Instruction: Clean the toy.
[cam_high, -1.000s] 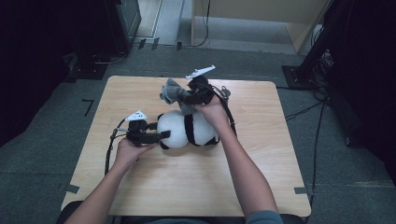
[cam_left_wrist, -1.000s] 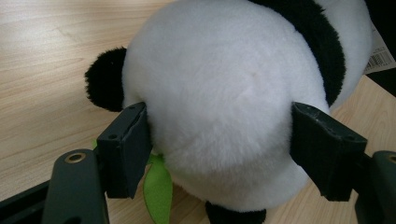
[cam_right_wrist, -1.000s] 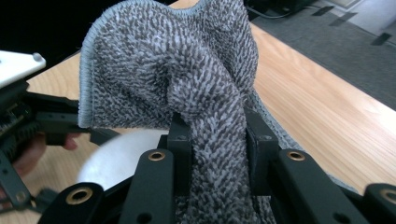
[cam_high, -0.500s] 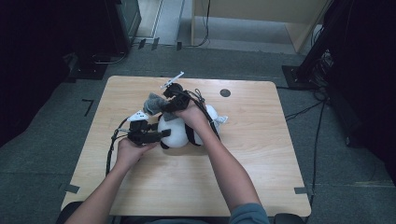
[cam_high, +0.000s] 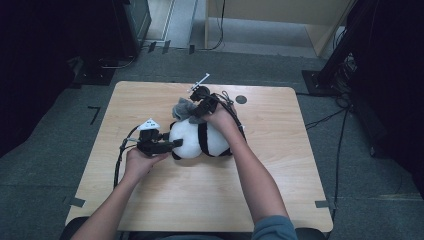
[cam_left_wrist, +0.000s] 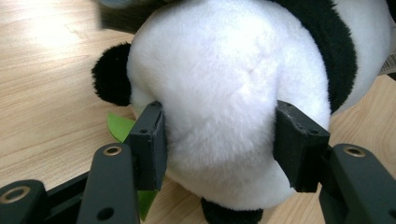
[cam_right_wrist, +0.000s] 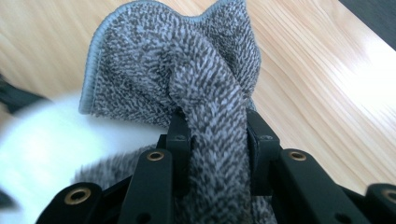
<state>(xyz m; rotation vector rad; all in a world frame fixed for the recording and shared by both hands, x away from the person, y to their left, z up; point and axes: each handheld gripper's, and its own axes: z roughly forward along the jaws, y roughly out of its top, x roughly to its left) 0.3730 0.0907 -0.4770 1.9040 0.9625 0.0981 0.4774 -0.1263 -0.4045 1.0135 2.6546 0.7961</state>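
Panda plush (cam_high: 200, 140) lies mid-counter (cam_high: 280, 195), its white end pinched by left hand-held gripper (cam_left_wrist: 219, 144), jaws just closing in. Right hand-held gripper (cam_right_wrist: 217, 140) clamps grey cloth (cam_right_wrist: 187, 79) w/ cloth just above the panda.

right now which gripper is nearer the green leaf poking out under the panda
Left. The left gripper clamps the panda right above the green leaf; the right gripper holds a grey cloth at the panda's far side.

There is 1 plush panda (cam_high: 200, 140), 1 grey cloth (cam_high: 183, 108) and 1 green leaf-shaped piece (cam_left_wrist: 120, 127) under the panda. 2 hand-held grippers are in use, the left gripper (cam_high: 167, 146) and the right gripper (cam_high: 196, 114), on 1 wooden surface (cam_high: 280, 165).
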